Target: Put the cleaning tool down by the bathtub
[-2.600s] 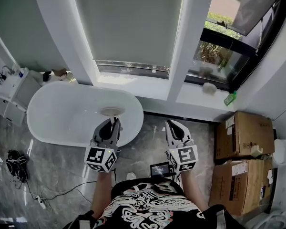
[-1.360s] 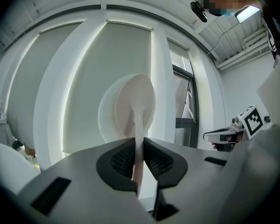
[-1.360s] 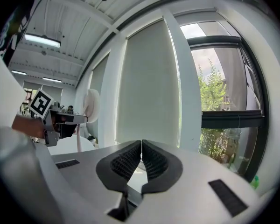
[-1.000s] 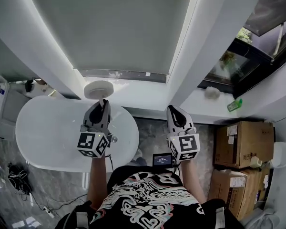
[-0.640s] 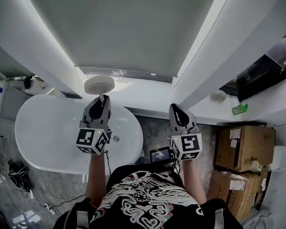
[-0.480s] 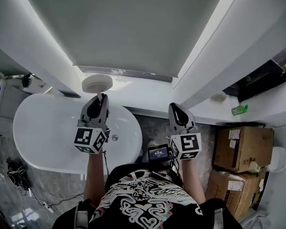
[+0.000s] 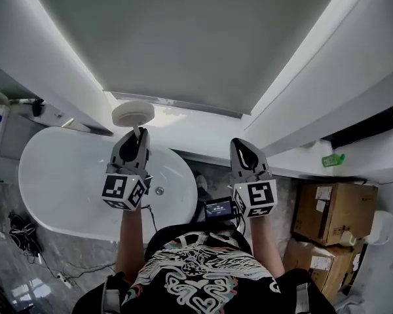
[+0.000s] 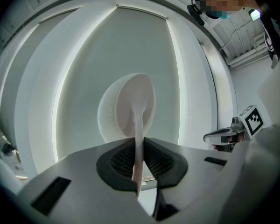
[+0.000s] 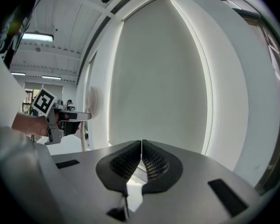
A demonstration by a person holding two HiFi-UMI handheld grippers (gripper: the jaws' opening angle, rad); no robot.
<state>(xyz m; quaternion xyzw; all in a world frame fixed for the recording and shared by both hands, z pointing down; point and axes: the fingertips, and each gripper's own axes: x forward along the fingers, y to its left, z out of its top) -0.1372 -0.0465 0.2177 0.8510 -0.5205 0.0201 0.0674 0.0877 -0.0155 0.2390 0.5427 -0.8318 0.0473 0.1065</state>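
White cleaning tool stands clamped between left tongs; right tongs closed, empty.

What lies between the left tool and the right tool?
In the head view: the bathtub's rounded end, a strip of grey floor, and a small lit screen lower down.

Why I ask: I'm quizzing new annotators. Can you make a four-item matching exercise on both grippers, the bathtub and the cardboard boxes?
Things:
1 left gripper
2 right gripper
3 bathtub
4 cardboard boxes

States:
A brown, at the far right
B shut, nothing between
C white, oval
D shut on the handle of the cleaning tool

Pairs: 1-D, 2-B, 3-C, 4-A
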